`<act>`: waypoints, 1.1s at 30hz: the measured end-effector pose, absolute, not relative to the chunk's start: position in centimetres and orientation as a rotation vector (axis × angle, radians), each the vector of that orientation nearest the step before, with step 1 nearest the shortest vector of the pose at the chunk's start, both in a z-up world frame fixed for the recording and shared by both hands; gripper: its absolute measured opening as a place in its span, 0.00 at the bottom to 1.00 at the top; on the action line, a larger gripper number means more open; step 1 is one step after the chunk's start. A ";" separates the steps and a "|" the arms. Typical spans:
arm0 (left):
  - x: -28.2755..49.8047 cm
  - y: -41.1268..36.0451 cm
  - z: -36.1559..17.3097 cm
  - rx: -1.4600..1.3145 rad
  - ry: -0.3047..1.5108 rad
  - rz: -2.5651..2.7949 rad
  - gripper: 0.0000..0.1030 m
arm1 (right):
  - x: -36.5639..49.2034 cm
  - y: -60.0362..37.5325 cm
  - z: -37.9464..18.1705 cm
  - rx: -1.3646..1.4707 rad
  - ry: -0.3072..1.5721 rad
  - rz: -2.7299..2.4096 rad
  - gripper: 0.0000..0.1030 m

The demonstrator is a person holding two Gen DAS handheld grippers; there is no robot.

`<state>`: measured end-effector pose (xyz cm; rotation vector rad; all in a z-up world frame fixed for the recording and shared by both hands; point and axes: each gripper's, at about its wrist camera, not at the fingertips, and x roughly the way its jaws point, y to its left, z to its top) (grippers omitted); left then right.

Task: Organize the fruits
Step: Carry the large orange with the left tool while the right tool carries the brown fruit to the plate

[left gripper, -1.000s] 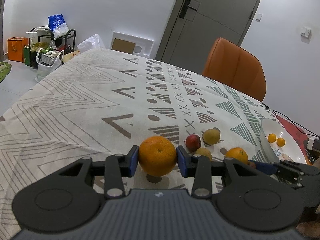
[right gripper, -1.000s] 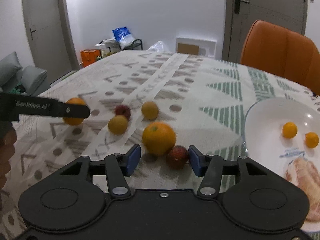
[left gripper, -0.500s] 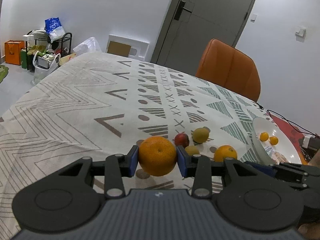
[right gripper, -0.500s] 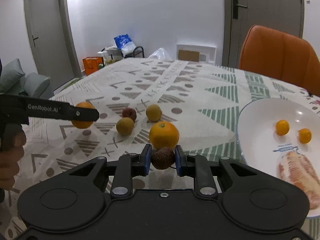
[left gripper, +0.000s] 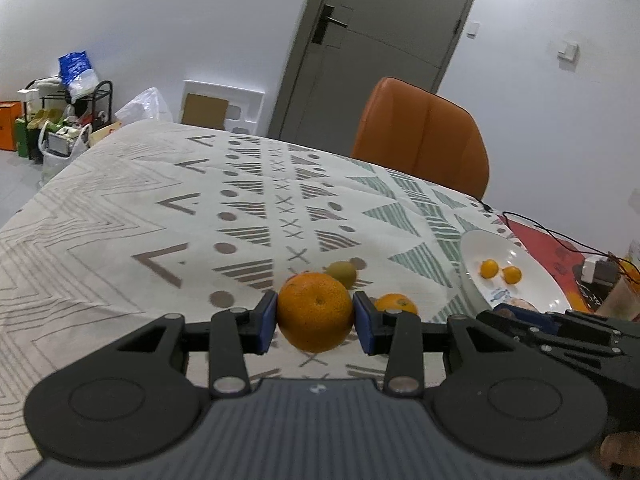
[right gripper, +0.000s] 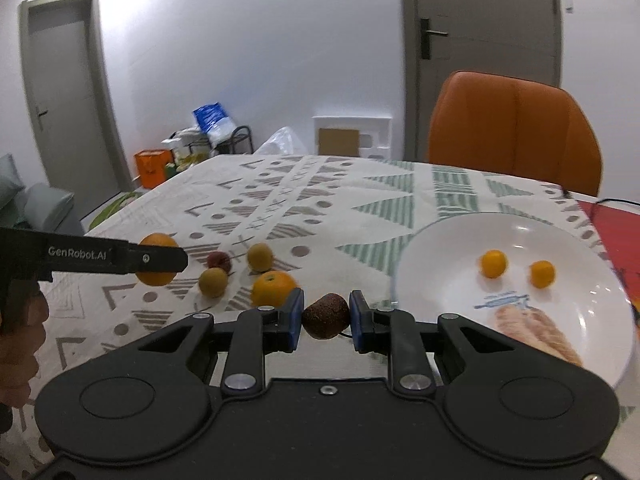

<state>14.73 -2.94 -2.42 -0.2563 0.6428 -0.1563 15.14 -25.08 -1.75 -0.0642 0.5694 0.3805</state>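
My left gripper (left gripper: pixel 315 322) is shut on a large orange (left gripper: pixel 315 312) and holds it above the patterned tablecloth. My right gripper (right gripper: pixel 325 316) is shut on a small brown rough-skinned fruit (right gripper: pixel 325 315), lifted off the table beside the white plate (right gripper: pixel 432 248). The plate holds two small oranges (right gripper: pixel 493 263) and a pale peeled piece (right gripper: pixel 532 330). On the cloth lie another orange (right gripper: pixel 273 288), two yellow-green fruits (right gripper: pixel 213 282) and a red one (right gripper: pixel 219 260). The left gripper with its orange (right gripper: pixel 157 265) shows at the left of the right wrist view.
An orange chair (right gripper: pixel 514 132) stands at the table's far side. A red mat with cables (left gripper: pixel 548 244) lies beyond the plate (left gripper: pixel 532 276). Bags and a rack (left gripper: pixel 60 120) stand on the floor at the far left.
My right gripper closed on the small brown fruit and lifted it toward the plate. My left gripper rose and moved right with the large orange.
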 end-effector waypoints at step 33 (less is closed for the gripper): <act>17.0 -11.6 -1.5 -0.176 0.635 -0.300 0.38 | 14.3 -33.8 -1.6 0.046 0.531 0.198 0.22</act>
